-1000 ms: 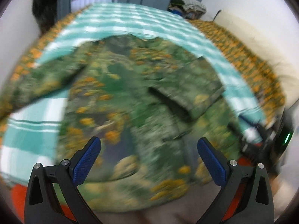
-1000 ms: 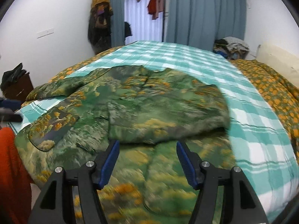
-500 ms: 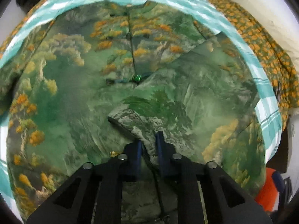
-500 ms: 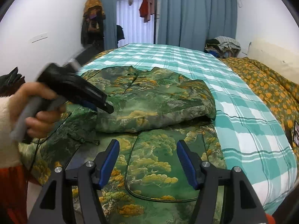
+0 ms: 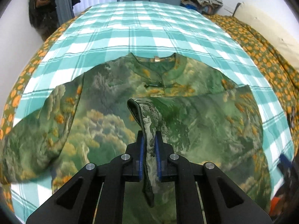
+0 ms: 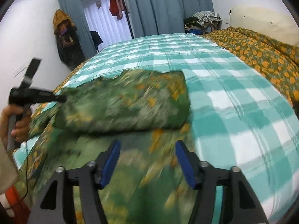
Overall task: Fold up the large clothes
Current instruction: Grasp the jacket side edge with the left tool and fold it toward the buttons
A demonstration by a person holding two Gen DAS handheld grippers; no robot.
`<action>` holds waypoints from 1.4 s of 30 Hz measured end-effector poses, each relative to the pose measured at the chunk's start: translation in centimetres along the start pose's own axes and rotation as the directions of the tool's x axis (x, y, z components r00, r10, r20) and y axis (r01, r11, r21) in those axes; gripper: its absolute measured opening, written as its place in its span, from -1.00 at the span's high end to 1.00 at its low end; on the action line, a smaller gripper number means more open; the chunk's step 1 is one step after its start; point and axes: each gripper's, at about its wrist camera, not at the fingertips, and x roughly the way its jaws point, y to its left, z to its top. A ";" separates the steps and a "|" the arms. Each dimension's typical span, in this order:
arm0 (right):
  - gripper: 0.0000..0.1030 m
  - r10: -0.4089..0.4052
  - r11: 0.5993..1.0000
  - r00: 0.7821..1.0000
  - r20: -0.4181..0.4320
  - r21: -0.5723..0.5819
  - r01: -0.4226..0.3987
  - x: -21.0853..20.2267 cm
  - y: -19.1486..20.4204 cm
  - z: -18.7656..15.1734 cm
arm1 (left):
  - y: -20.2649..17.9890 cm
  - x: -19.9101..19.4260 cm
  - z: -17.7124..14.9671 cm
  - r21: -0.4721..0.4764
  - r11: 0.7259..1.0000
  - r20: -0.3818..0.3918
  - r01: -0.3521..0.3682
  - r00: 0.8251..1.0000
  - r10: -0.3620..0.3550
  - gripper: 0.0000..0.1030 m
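Observation:
A large green jacket with orange and grey landscape print (image 5: 104, 123) lies spread on a bed, collar at the far side. Its right sleeve is folded across the chest. My left gripper (image 5: 149, 145) is shut on the cuff edge of that sleeve (image 5: 147, 119) and holds it lifted above the jacket. In the right wrist view the jacket (image 6: 127, 104) is blurred, and the left gripper (image 6: 37, 95) shows at the left holding the lifted fabric. My right gripper (image 6: 147, 160) is open and empty above the jacket's lower hem.
The bed has a teal and white checked sheet (image 5: 142, 28) and an orange-flowered quilt (image 6: 261, 54) on the right. A pile of clothes (image 6: 203, 20) sits at the far corner. Blue curtains (image 6: 168, 5) and hanging coats (image 6: 65, 37) stand beyond the bed.
My left gripper came down, shut on the folded sleeve's cuff and lifted it. My right gripper stayed open and shifted right over the hem.

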 end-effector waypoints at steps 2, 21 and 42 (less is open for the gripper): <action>0.16 -0.021 1.000 0.999 -0.026 0.011 0.021 2.7 -0.7 2.4 | 0.4 0.9 -0.4 -0.010 1.000 -0.006 -0.007 1.000 0.007 0.82; 0.34 -0.117 0.990 0.955 -0.274 -0.106 0.091 15.7 0.3 4.2 | 1.3 6.4 -3.9 -0.010 0.999 -0.083 -0.047 0.995 0.046 0.76; 0.30 -0.159 0.986 0.957 -0.242 -0.083 0.143 19.9 0.2 7.6 | 1.3 7.1 -4.5 -0.002 0.999 -0.073 -0.052 0.996 0.052 0.74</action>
